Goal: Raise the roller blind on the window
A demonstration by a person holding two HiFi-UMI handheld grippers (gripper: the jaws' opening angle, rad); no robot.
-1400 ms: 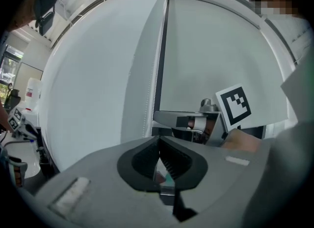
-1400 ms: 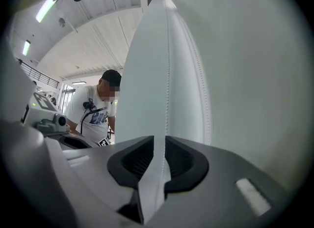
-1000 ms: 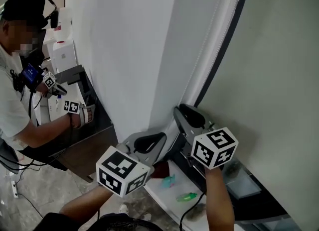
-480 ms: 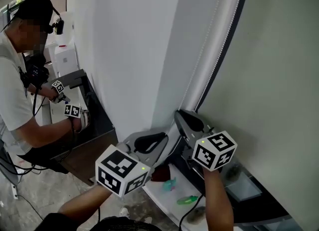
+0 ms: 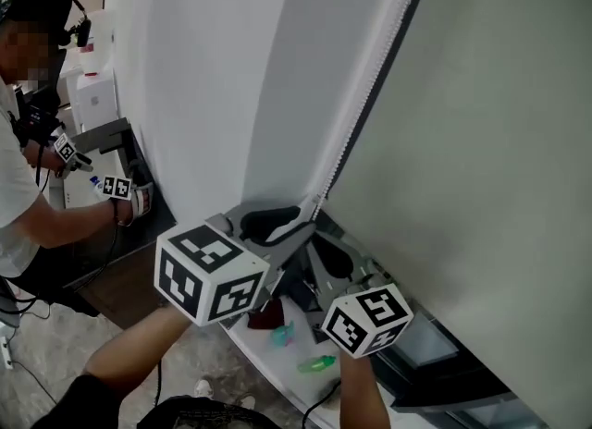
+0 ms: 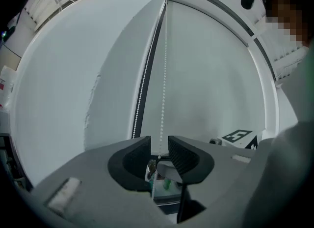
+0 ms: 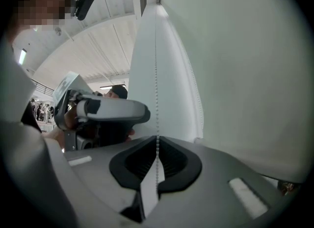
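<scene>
We hold two grippers at one bead chain [image 6: 164, 74] beside one lowered roller blind [image 5: 481, 140]. The left gripper [image 6: 159, 147] has just opened and straddles the chain without touching it. The right gripper [image 7: 157, 146] has just closed and pinches it.

No legible text, label, brand or number shows in any view.

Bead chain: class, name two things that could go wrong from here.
1. The jaws of the left gripper have just been opening, with the bead chain loose between them. It may swing out before a regrip.
2. The jaws of the right gripper, which have just been closing on the thin chain, alone hold it. It may slip through.
</scene>
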